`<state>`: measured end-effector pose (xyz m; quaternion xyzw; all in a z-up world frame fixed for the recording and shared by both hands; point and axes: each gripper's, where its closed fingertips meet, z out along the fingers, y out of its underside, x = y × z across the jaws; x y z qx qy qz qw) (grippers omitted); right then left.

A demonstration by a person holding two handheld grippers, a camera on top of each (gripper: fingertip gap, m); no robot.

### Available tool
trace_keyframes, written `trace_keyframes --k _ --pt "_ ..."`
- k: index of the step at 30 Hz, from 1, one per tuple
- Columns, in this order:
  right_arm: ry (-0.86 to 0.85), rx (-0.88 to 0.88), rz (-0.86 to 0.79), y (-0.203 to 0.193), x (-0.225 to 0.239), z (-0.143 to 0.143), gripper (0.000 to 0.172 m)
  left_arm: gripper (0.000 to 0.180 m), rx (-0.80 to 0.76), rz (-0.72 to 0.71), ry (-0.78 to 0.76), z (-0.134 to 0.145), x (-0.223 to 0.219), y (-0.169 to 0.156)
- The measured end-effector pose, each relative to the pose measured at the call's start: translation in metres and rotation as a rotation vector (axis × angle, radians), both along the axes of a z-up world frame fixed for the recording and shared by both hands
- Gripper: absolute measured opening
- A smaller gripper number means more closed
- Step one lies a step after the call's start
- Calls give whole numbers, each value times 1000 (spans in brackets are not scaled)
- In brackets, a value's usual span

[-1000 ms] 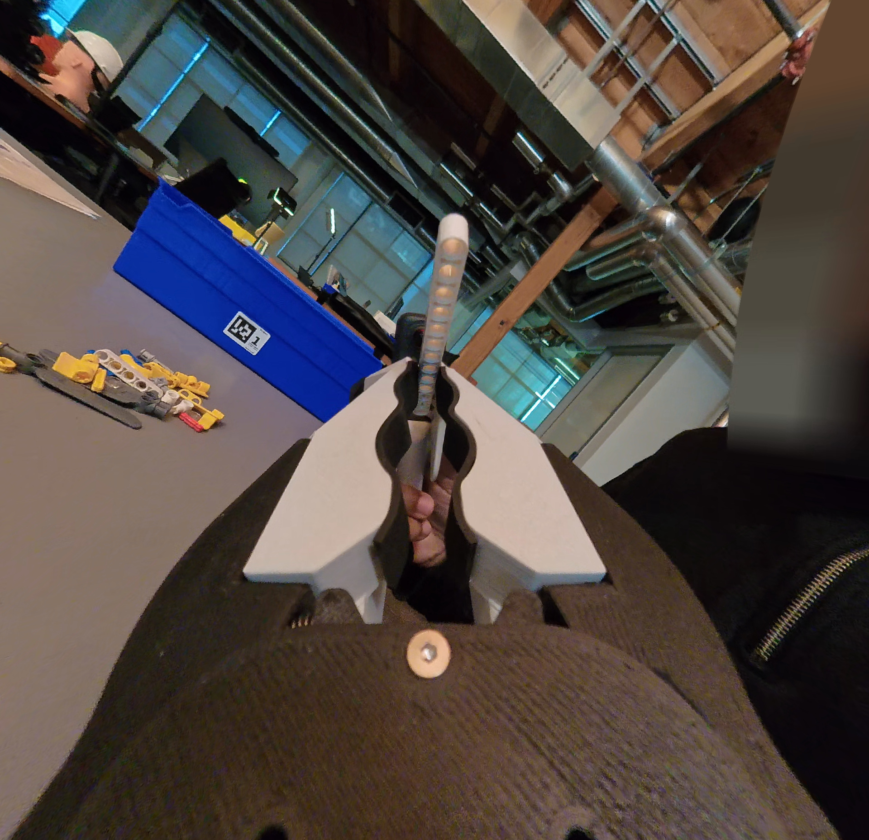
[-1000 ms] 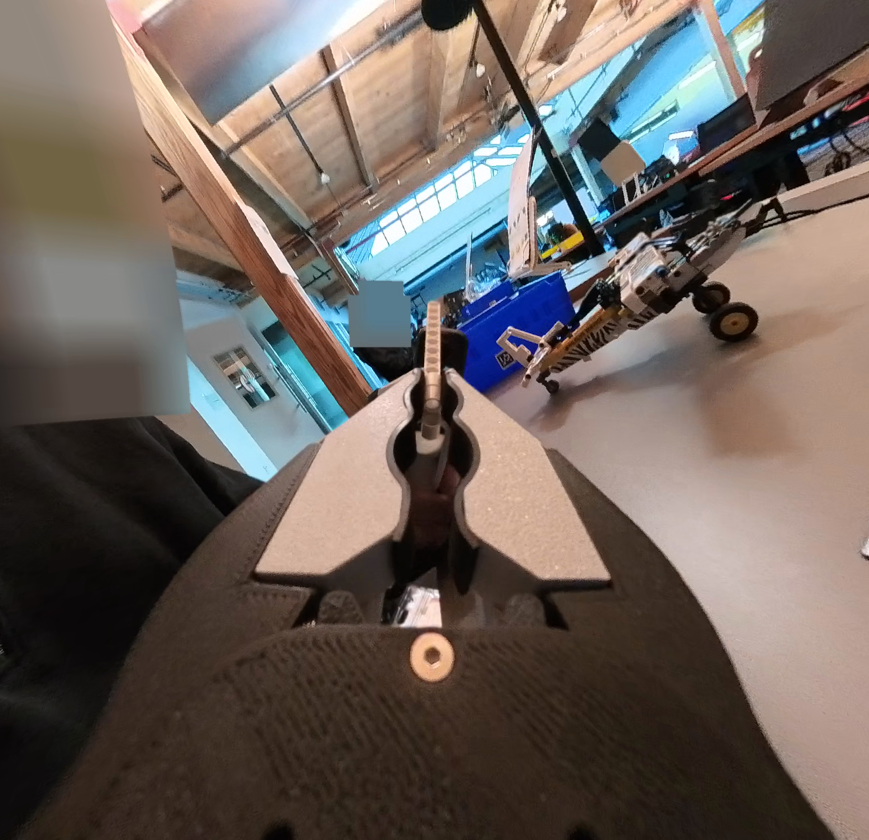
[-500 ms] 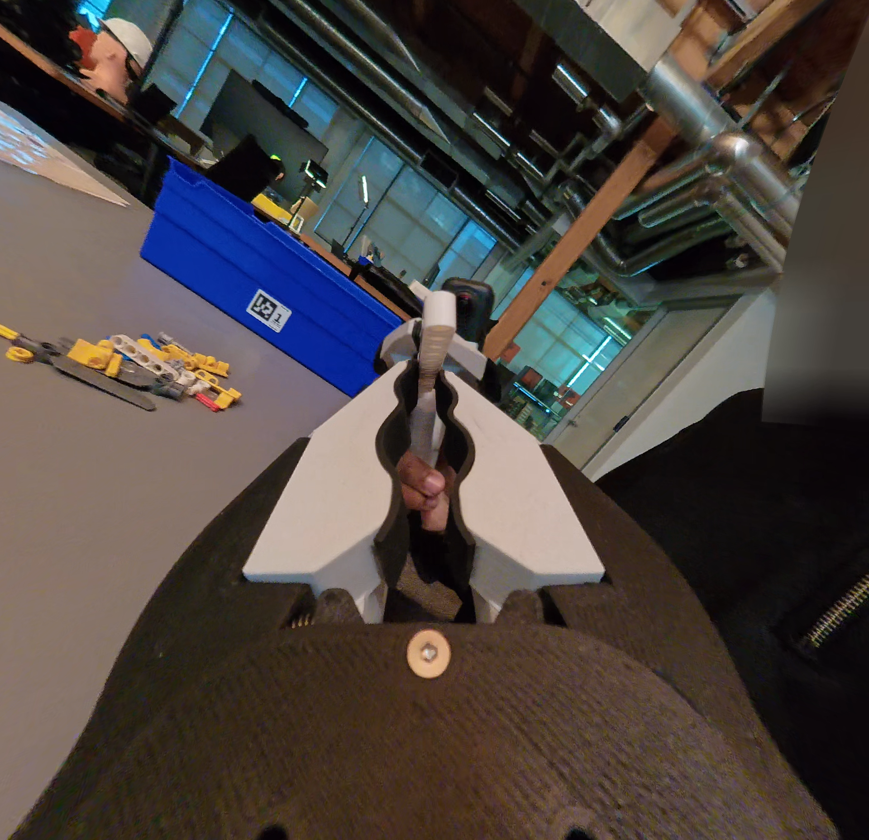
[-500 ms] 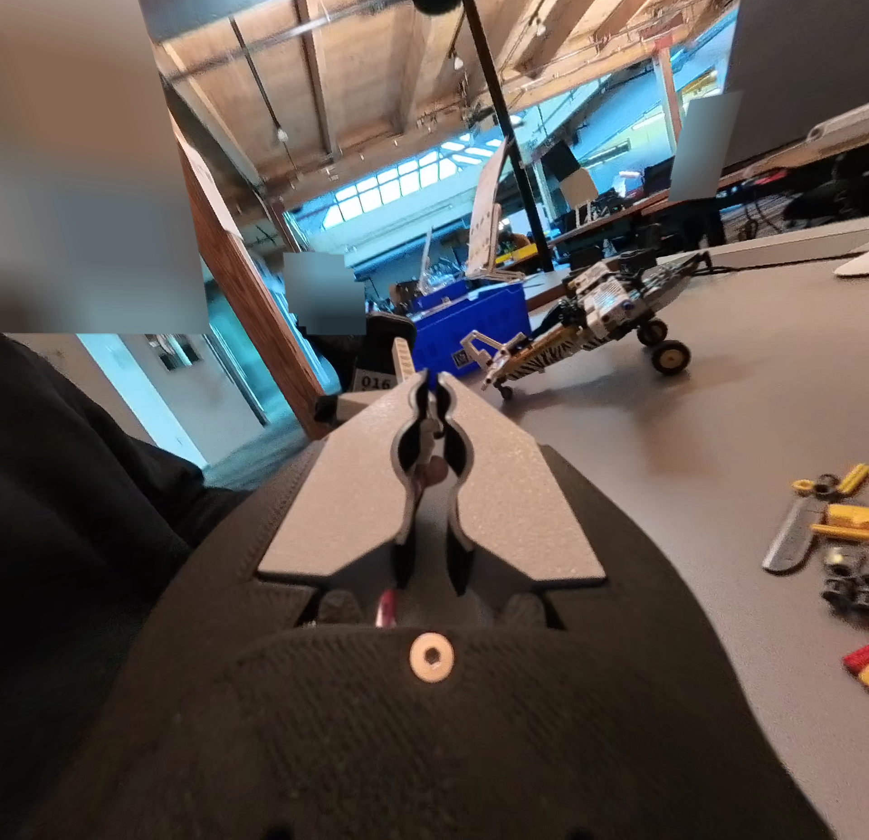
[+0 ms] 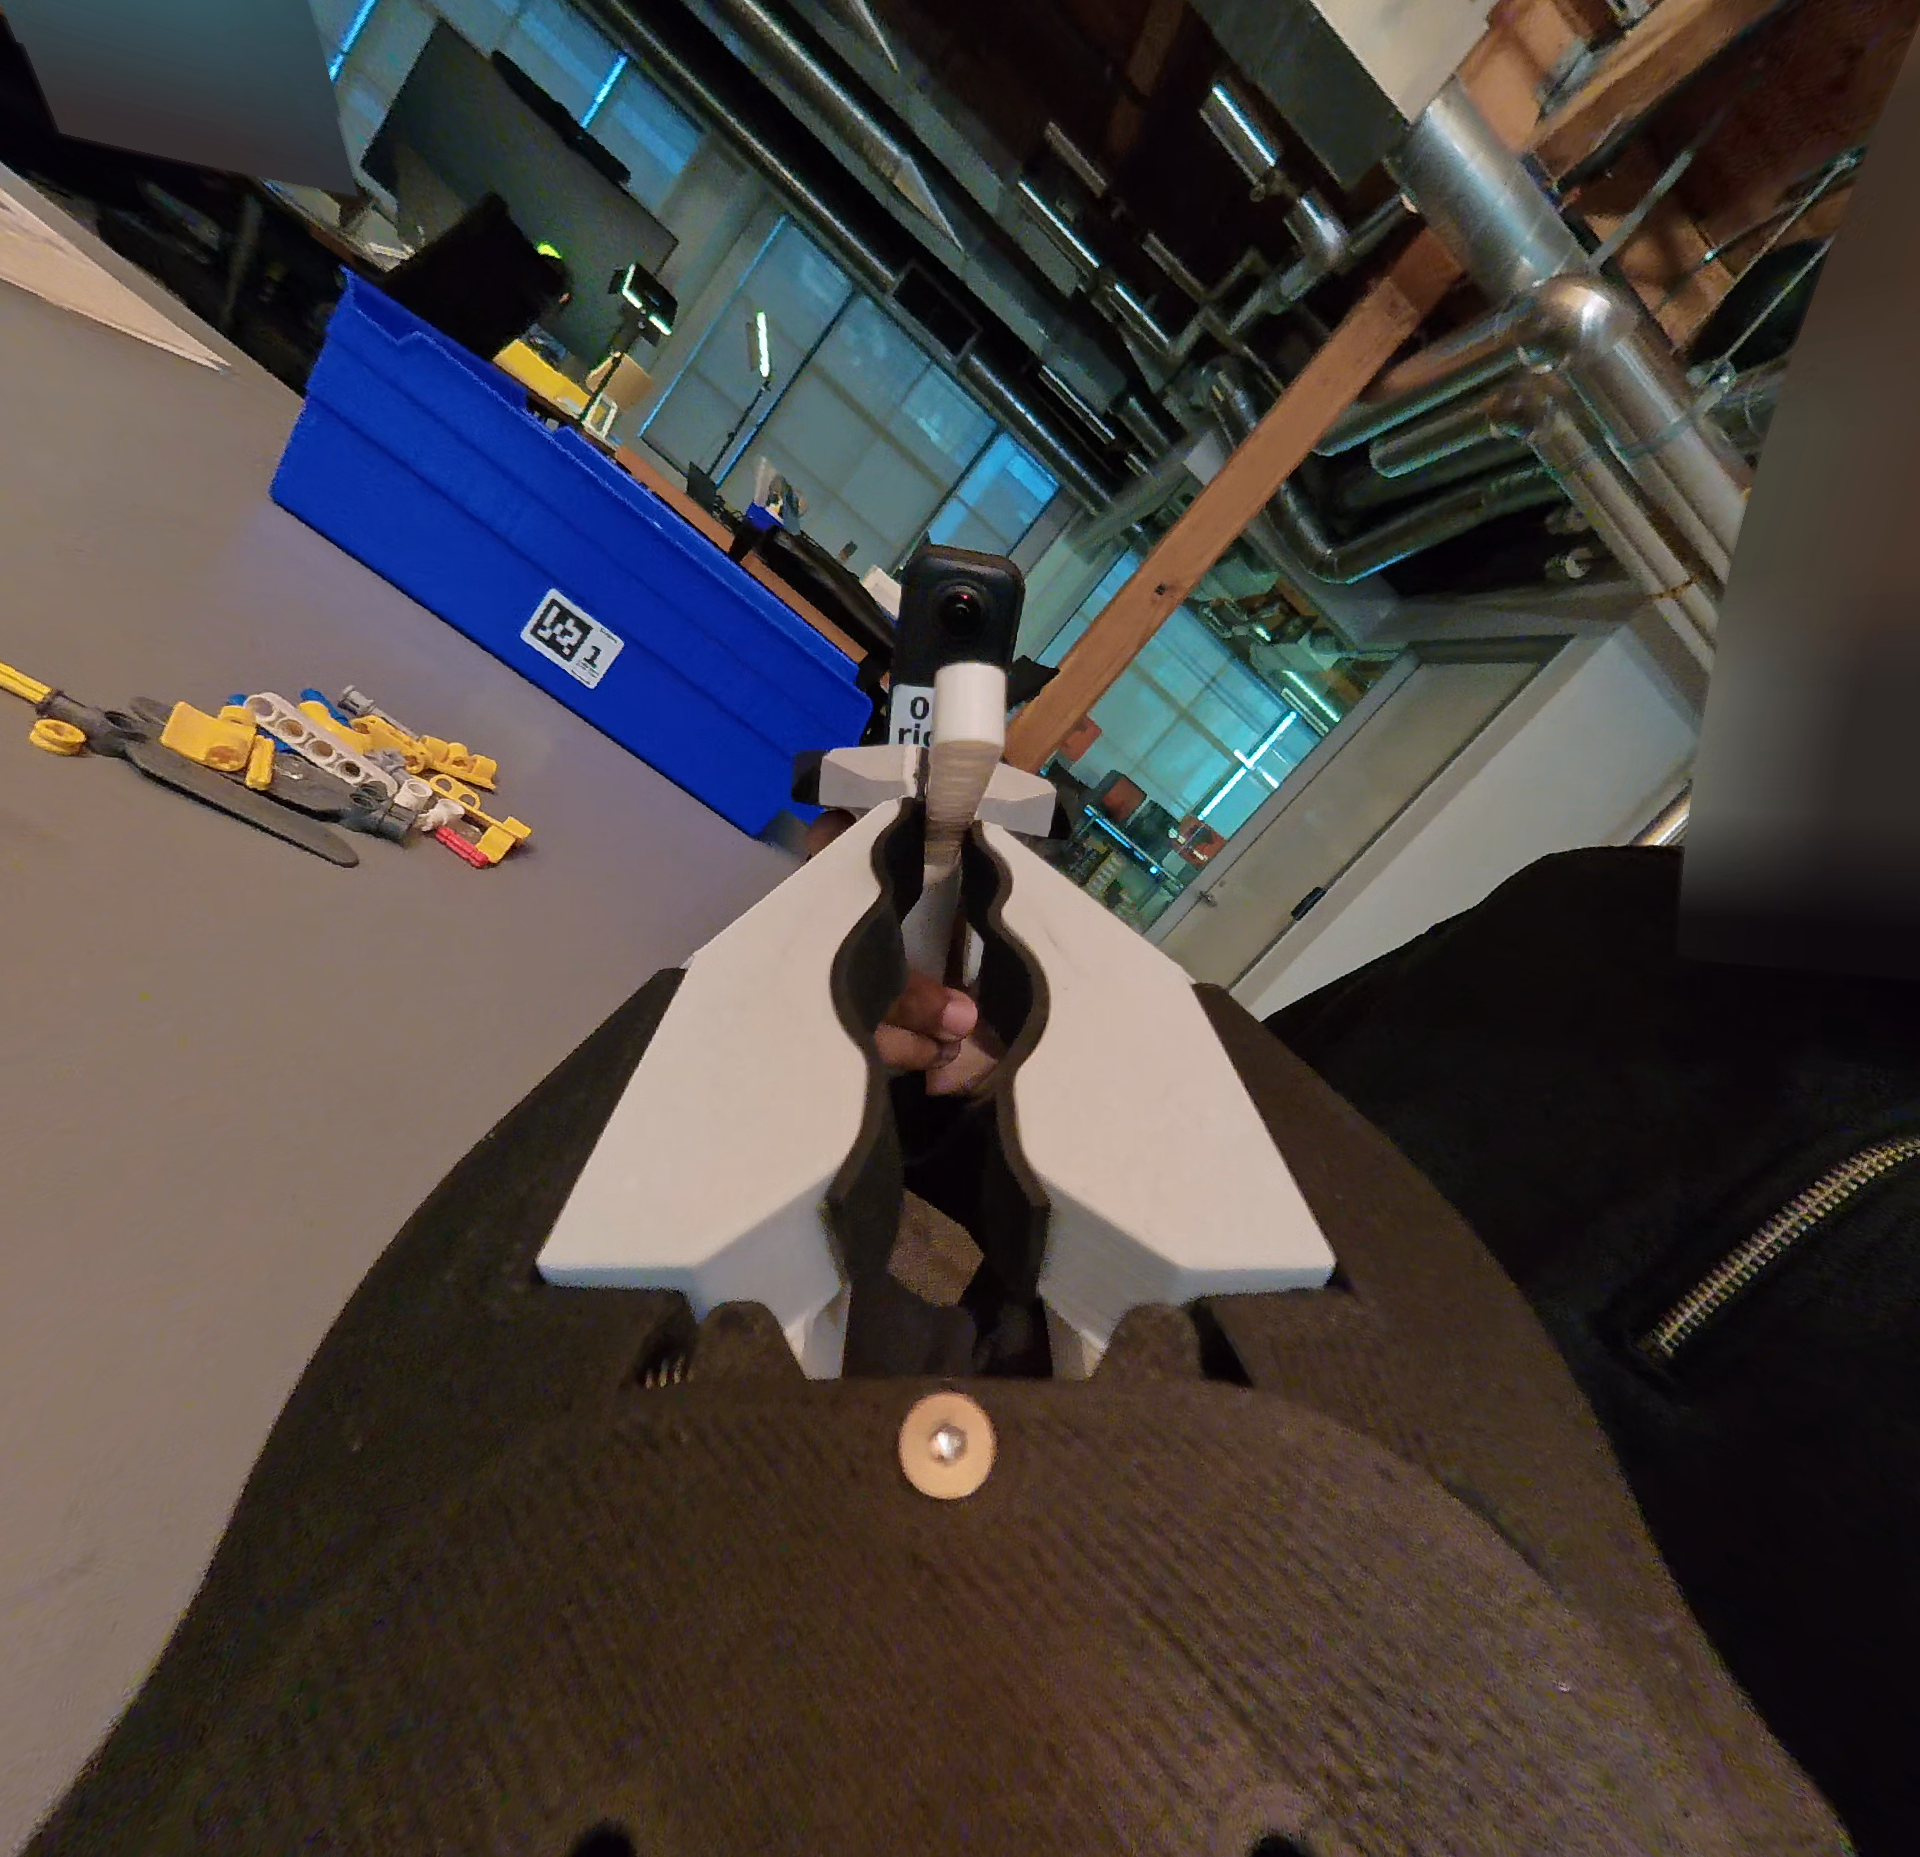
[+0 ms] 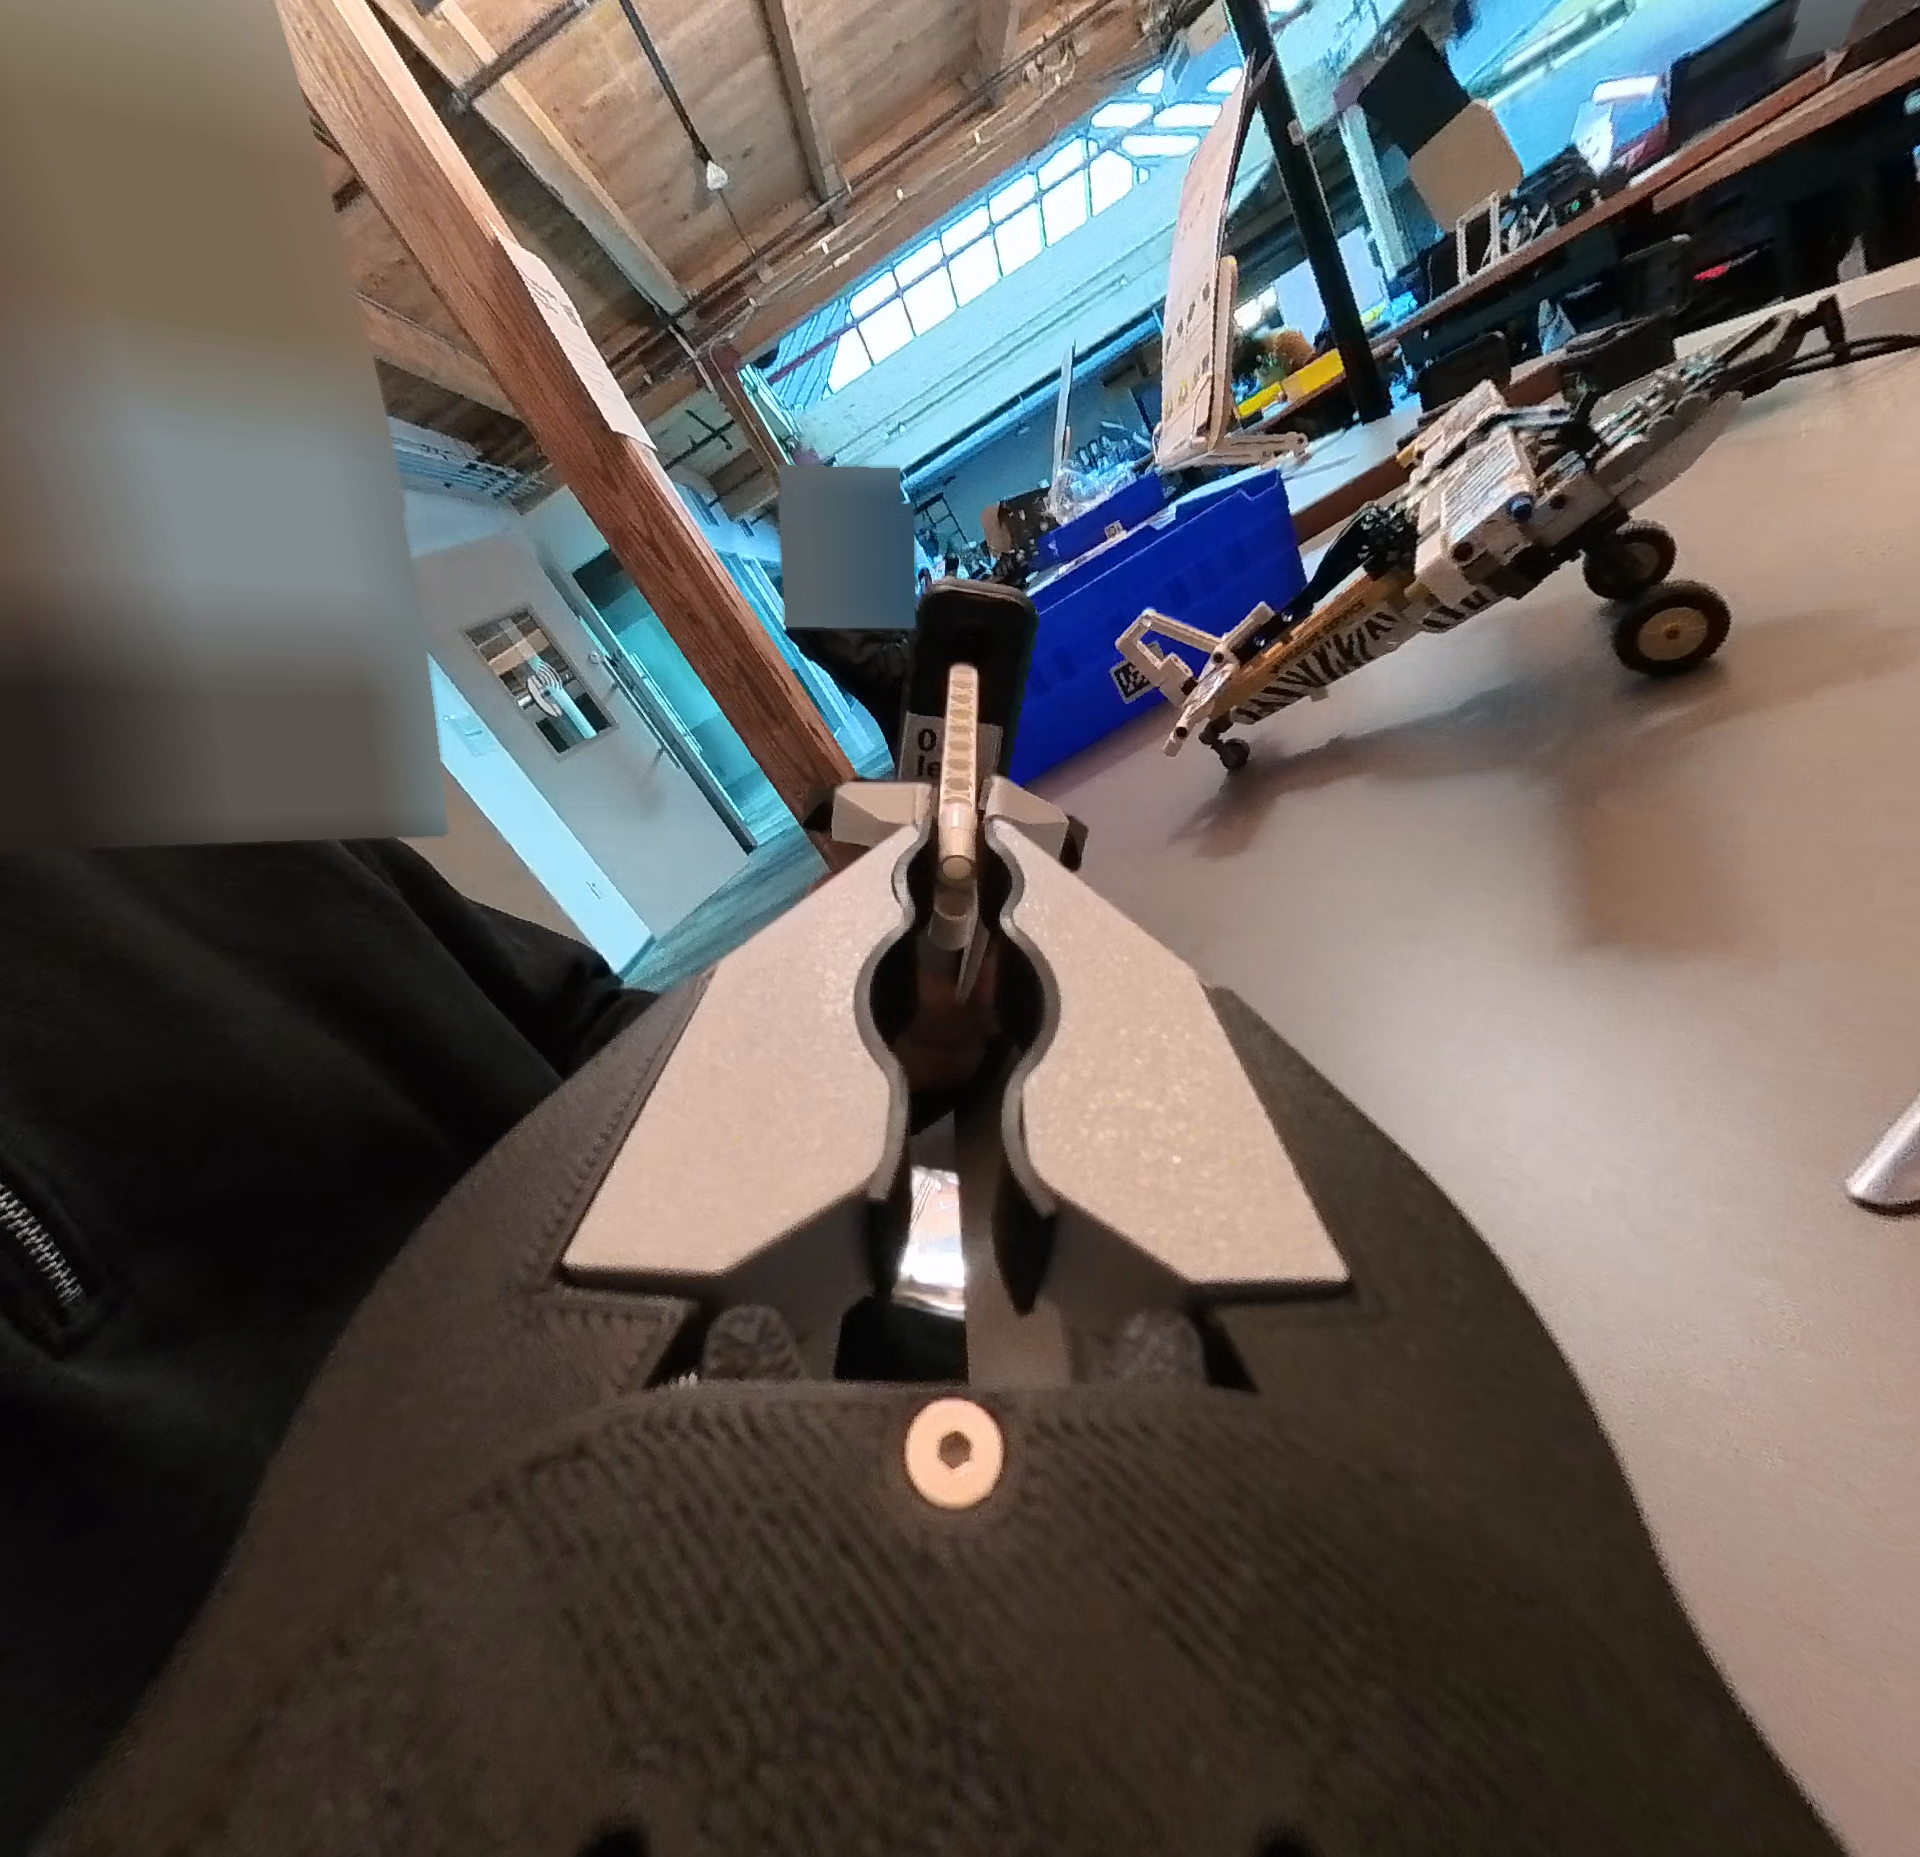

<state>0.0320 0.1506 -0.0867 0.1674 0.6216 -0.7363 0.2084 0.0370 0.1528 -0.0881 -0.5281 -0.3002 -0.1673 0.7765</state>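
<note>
The left gripper [image 5: 940, 820] and the right gripper [image 6: 951, 831] face each other tip to tip above the grey worktop [image 5: 208, 1080], both closed down on the same pale grey perforated beam [image 6: 961, 737]. In the left wrist view the beam [image 5: 966, 737] comes up through the narrow slot between the white fingers [image 5: 769, 1038], its blunt end seen nearly head-on; in the right wrist view it runs away from the camera as a thin strip of holes, pinched between the grey fingers [image 6: 1122, 1059]. Each view shows the other gripper's pale fingertips just behind the beam, with that gripper's black camera [image 5: 961, 612] rising above them.

Compared with 1 second ago, the beam looks much shorter in the left view, where it then stood tall and slanted with its row of holes showing. Half a second ago the right view was turned further toward the worktop, with loose yellow parts at its edge; these are now out of that view, and the beam again sits centred between the fingers.

A heap of yellow, grey and red toy parts [image 5: 301, 758] lies well to the left, near a blue bin [image 5: 540, 550]. A zebra-striped toy aircraft model [image 6: 1455, 560] on wheels stands to the right.
</note>
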Motion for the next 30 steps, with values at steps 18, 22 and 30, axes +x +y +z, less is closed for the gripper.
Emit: trace_keyframes --k 18,22,30 --pt "-249 -252 -127 0 -16 11 3 5 30 -6 -47 0 -4 -1" --pt "-261 -268 -144 0 -16 12 4 5 -3 -5 -30 -2 -3 -1" --pt "-380 -459 -236 36 -48 31 4 0 -78 -71 8 -8 11 7"
